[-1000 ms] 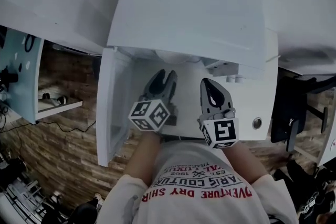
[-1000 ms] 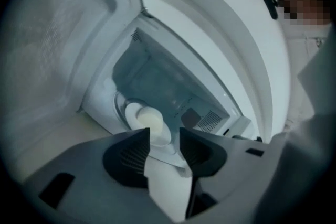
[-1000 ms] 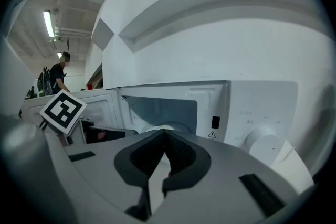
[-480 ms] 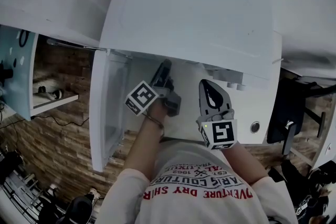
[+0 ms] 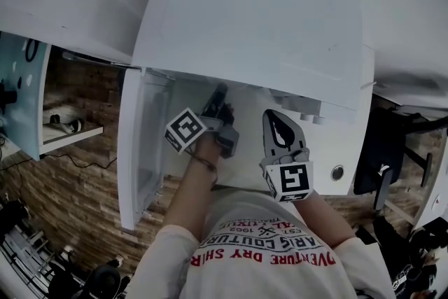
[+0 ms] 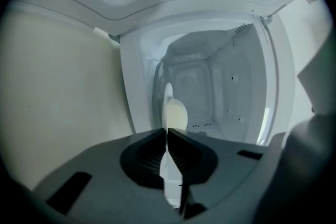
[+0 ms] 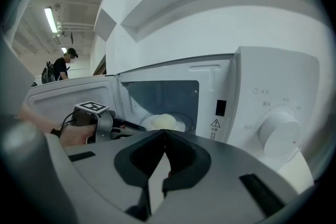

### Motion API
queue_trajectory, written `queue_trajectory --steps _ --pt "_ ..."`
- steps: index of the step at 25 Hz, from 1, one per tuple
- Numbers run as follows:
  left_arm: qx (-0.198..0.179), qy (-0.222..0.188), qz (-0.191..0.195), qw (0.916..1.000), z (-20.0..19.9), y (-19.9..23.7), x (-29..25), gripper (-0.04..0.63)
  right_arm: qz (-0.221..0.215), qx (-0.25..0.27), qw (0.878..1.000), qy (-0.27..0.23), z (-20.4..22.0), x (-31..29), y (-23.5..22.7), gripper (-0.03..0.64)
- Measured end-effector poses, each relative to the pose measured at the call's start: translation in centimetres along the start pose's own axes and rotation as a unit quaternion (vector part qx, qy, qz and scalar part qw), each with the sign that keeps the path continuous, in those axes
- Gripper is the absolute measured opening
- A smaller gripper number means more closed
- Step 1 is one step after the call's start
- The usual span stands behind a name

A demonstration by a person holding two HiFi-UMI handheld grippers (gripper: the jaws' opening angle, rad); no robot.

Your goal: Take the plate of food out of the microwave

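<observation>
**Left gripper** [image 5: 220,100]: rolled onto its side and reached into the mouth of the microwave [image 5: 252,31]. Its jaws have just been closing and are now pinched on the near rim of the plate [image 6: 167,93].

**Plate:** inside the cavity, with a pale mound of food [image 6: 176,113] on it.

**Right gripper** [image 5: 275,117]: jaw tips brought together with nothing between them. It is held outside the cavity, just beside the left gripper.

**Door** [image 5: 136,150]: swung open at the left.

**Control dial** [image 7: 278,131]: set on the microwave's right panel.

**Person** [image 7: 62,65]: seen far off beyond the door.

White plate [image 7: 184,125] bearing pale round food [image 7: 163,121]; lying flat inside the open white microwave [image 7: 262,81].
</observation>
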State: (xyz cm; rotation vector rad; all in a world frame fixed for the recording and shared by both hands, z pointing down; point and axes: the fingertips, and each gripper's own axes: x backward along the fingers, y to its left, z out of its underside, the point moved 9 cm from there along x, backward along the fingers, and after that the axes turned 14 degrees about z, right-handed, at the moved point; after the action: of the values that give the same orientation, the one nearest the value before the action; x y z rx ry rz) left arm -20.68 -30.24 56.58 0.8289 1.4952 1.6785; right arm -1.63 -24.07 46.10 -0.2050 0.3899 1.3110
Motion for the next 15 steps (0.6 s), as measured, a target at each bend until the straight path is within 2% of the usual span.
queue_trajectory --steps 5,11,15 --pt "-0.02 -0.003 0.025 0.9995 -0.1 -0.7 0.3 0.012 0.009 -0.001 1.0 0.003 0.2 0.4 -0.3 0.011" --pt "-0.01 -0.014 0.046 0.9988 0.7 -1.0 1.4 0.012 0.017 0.0 1.0 0.002 0.4 1.2 -0.4 0.011" --pt "-0.004 -0.027 0.082 0.9963 1.0 -1.7 2.4 0.014 0.024 0.001 1.0 -0.001 0.4 1.7 -0.5 0.011"
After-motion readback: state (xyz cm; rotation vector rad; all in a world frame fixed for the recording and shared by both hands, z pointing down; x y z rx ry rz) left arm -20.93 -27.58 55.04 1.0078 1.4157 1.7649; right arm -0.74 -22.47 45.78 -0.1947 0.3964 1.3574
